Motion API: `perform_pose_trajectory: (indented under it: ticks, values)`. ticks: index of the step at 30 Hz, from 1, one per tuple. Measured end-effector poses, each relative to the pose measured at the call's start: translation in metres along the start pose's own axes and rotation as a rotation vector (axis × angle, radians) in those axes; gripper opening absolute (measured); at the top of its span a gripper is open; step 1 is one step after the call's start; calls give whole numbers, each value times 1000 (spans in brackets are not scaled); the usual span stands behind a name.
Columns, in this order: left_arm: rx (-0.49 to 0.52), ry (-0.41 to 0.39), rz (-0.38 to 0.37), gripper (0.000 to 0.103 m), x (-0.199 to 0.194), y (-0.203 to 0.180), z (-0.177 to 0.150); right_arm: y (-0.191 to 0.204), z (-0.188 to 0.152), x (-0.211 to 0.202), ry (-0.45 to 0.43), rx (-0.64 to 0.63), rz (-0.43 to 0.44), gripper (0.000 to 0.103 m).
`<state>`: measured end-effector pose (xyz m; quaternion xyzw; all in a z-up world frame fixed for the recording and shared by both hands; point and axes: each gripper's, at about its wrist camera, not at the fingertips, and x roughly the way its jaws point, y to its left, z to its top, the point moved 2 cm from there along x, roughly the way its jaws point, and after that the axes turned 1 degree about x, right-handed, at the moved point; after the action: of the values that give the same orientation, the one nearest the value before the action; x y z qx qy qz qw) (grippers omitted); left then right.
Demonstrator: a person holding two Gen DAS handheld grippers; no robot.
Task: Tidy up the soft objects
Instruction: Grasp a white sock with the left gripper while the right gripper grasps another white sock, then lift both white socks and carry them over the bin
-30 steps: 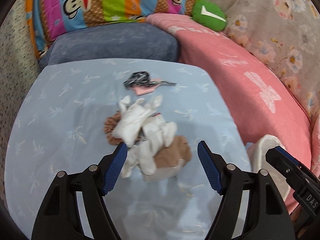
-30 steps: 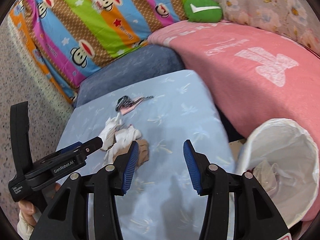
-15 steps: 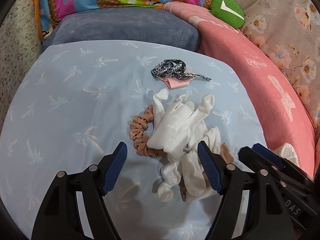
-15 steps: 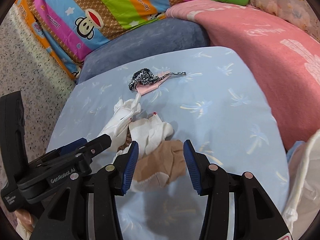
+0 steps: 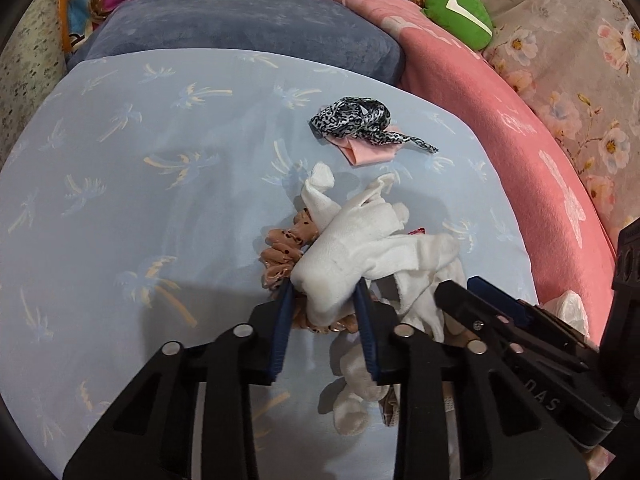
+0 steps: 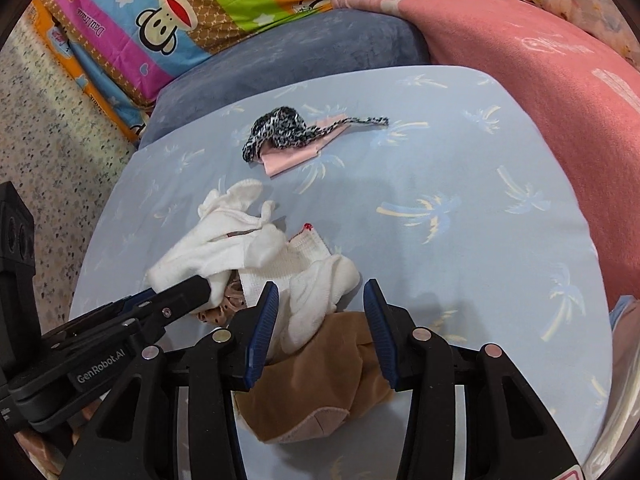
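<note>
A pile of soft things lies on the light-blue palm-print sheet (image 5: 132, 184). It holds a white glove (image 5: 352, 236), a brown dotted scrunchie (image 5: 280, 252), a white sock (image 6: 316, 280) and a tan stocking (image 6: 320, 384). My left gripper (image 5: 324, 296) is closing, and its blue pads pinch the near end of the white glove. My right gripper (image 6: 320, 294) stands over the sock and the stocking. Its jaws are closing too, and the right pad is still off the cloth. A leopard-print scarf (image 5: 352, 120) rests on a pink cloth (image 5: 368, 152) farther back.
A blue-grey cushion (image 5: 240, 28) borders the sheet at the back, with a striped monkey pillow (image 6: 168, 20) behind it. A pink blanket (image 5: 540, 152) runs along the right with a green plush (image 5: 456, 12) at its top. A white bag (image 5: 572, 308) peeks out at the right edge.
Both grippers have come down onto the pile. The left jaws have narrowed from wide open onto the white glove. The right jaws have narrowed a little over the sock and stocking.
</note>
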<state>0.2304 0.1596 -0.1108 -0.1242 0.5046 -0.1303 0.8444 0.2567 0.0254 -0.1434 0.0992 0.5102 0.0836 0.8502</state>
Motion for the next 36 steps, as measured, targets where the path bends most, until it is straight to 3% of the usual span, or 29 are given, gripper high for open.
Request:
perform_pose_trajectory:
  ticks: [2,6,9,23,36]
  values:
    - [-2,1,-3,21,0,1,1,2,-1,6,12,-2,4,33]
    - [-6,-6,-1,15,-3,3,3,5,-2,9,18,-4,18,14]
    - [-5,-18,0,13,-9,1,5,10,-1,0,-1,-17,14,10]
    - [44,-151,-33,12,-77,-37,14,32,22,-121,-232,-31,62,9]
    - [150,-258,-78,13,-134,-95,6,13,12,-239,-424,-6,67,9]
